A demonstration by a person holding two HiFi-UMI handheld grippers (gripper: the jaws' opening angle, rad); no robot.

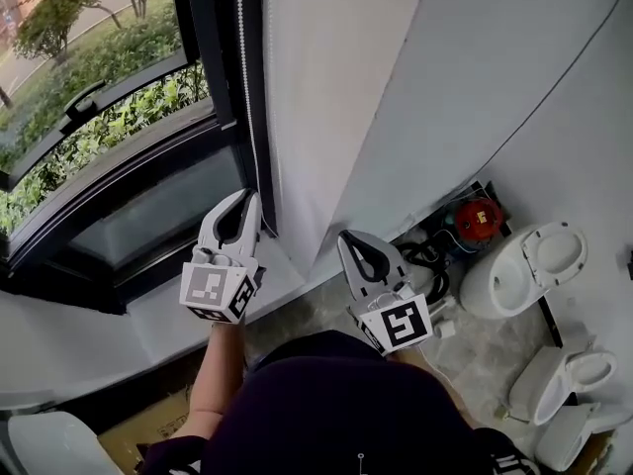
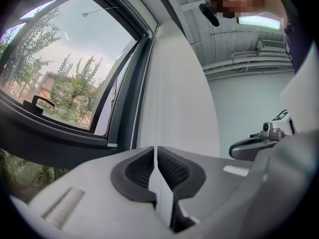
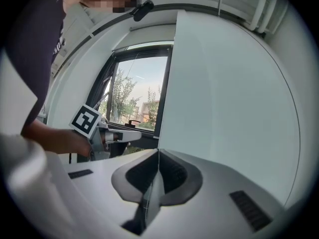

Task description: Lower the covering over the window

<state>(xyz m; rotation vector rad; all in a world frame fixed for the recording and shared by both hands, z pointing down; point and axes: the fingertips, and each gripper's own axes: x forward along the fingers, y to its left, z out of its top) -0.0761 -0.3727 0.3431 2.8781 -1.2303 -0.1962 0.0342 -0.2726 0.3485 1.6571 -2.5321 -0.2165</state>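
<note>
The only print I can make out is the black-and-white square marker pattern on the cube at the back of each tool; nothing here reads as a word or a brand.

The left hand-held gripper [image 1: 249, 199] is held out level on a bare forearm [image 1: 218, 374]. Its jaws are pressed fully together and I see nothing caught between them. Its tips sit just beside the white beaded pull chain [image 1: 249, 87], which hangs down the right side of the dark metal window frame [image 1: 213, 57], right where the frame meets the edge of the plain white wall [image 1: 336, 87]. In the left gripper view the chain [image 2: 133, 128] runs a little to the left of the closed tips.

The right hand-held gripper [image 1: 346, 237] is also closed tight and empty. It points at bare wall, apart from the chain and near the other tool.

The window glass [image 1: 99, 87] is uncovered, with green hedge and trees showing through it. In the right gripper view a pale band [image 3: 149, 36] crosses the head of the opening; I cannot tell whether that is the rolled-up covering.

The pale sill [image 1: 158, 315] below the frame is bare. The floor to the right is crowded with white ceramic toilets [image 1: 524, 265], black cables [image 1: 425, 255] and a round red object [image 1: 478, 219].
</note>
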